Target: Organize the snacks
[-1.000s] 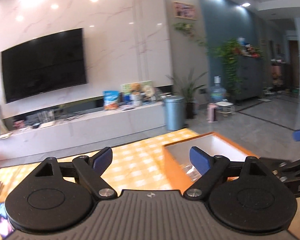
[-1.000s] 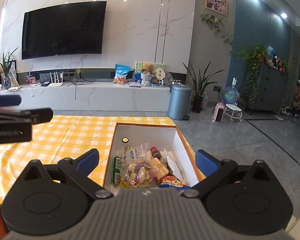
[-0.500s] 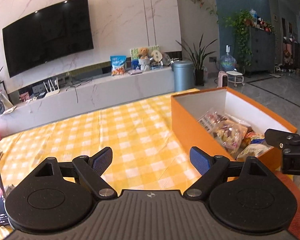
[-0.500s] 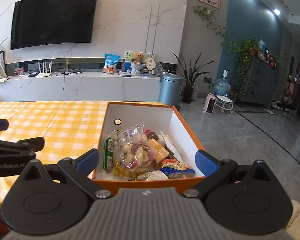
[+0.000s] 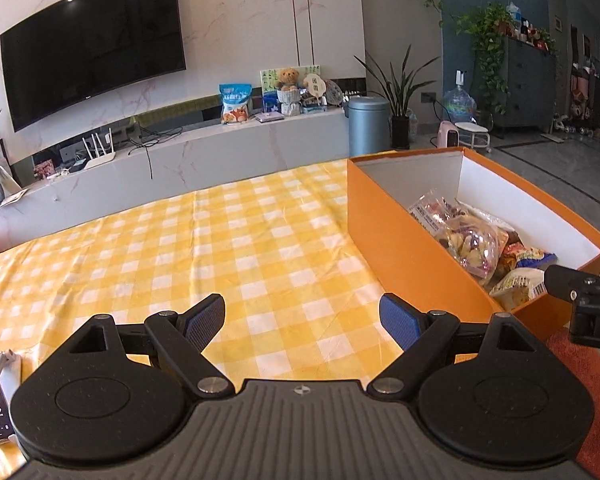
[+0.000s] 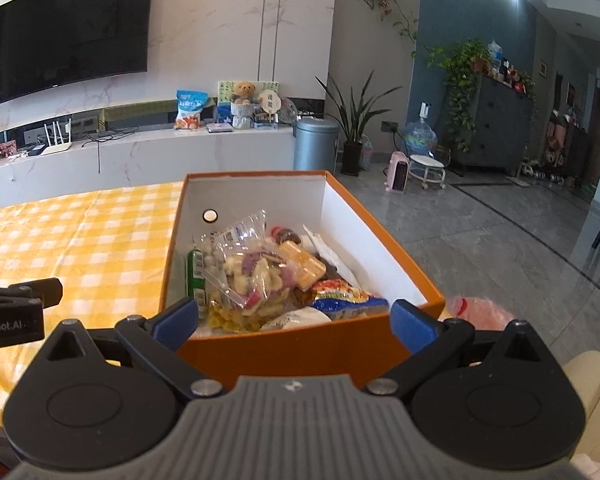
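While both spread, left claw [image 5: 302, 318] over checked cloth [image 5: 228, 248], right claw [image 6: 294, 320] before snack-filled orange box [image 6: 300, 346]

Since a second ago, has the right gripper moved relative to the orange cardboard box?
Yes. The right gripper has come closer and lower: the orange cardboard box now fills the gap between its open jaws, while the wall-mounted television sits similarly.

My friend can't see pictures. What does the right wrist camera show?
An open orange box full of snack packets, with a clear bag of mixed crackers on top, sits on a yellow checked tablecloth. The right gripper hangs just in front of the box, jaws wide open and empty. Behind are a wall TV and a living room.
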